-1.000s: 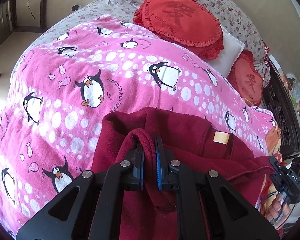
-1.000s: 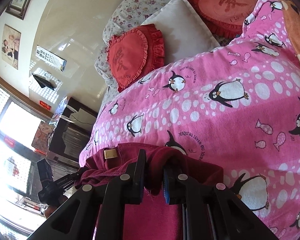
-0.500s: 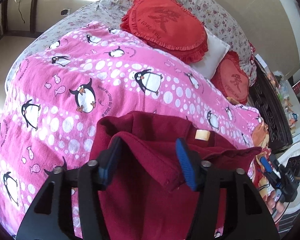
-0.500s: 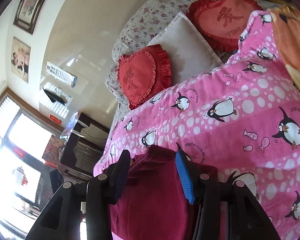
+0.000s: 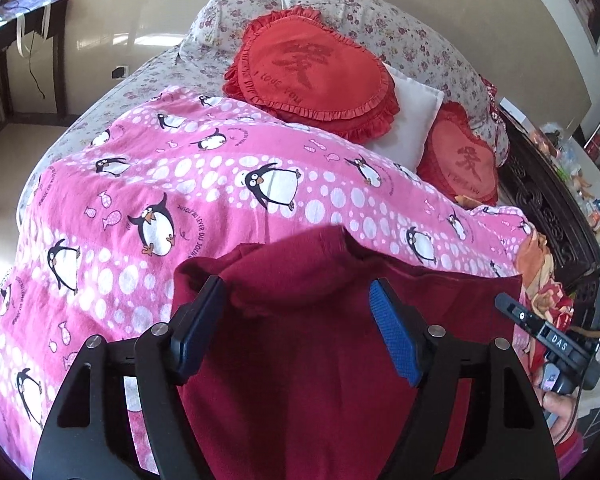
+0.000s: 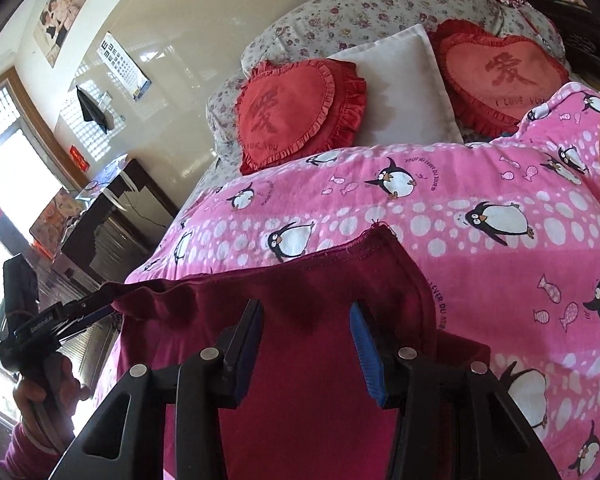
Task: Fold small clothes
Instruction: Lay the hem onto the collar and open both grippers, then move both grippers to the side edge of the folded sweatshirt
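Observation:
A dark red garment (image 5: 300, 360) lies folded on the pink penguin blanket (image 5: 180, 184), its folded edge toward the pillows. My left gripper (image 5: 296, 308) is open above it, jaws wide apart, nothing between them. In the right wrist view the same garment (image 6: 308, 380) lies below my right gripper (image 6: 306, 320), which is open and empty. The right gripper shows at the right edge of the left wrist view (image 5: 548, 332). The left gripper shows at the left edge of the right wrist view (image 6: 60, 316).
Two red heart cushions (image 5: 312, 68) (image 5: 464, 160) and a white pillow (image 5: 412, 120) lie against floral pillows (image 5: 400, 36) at the bed's head. An orange cloth (image 5: 536, 256) lies at the blanket's right edge. A dark desk (image 6: 112, 208) stands beside the bed.
Both grippers were shut on the garment's edge a second ago. They have opened, let it drop onto the blanket, and drawn back and up.

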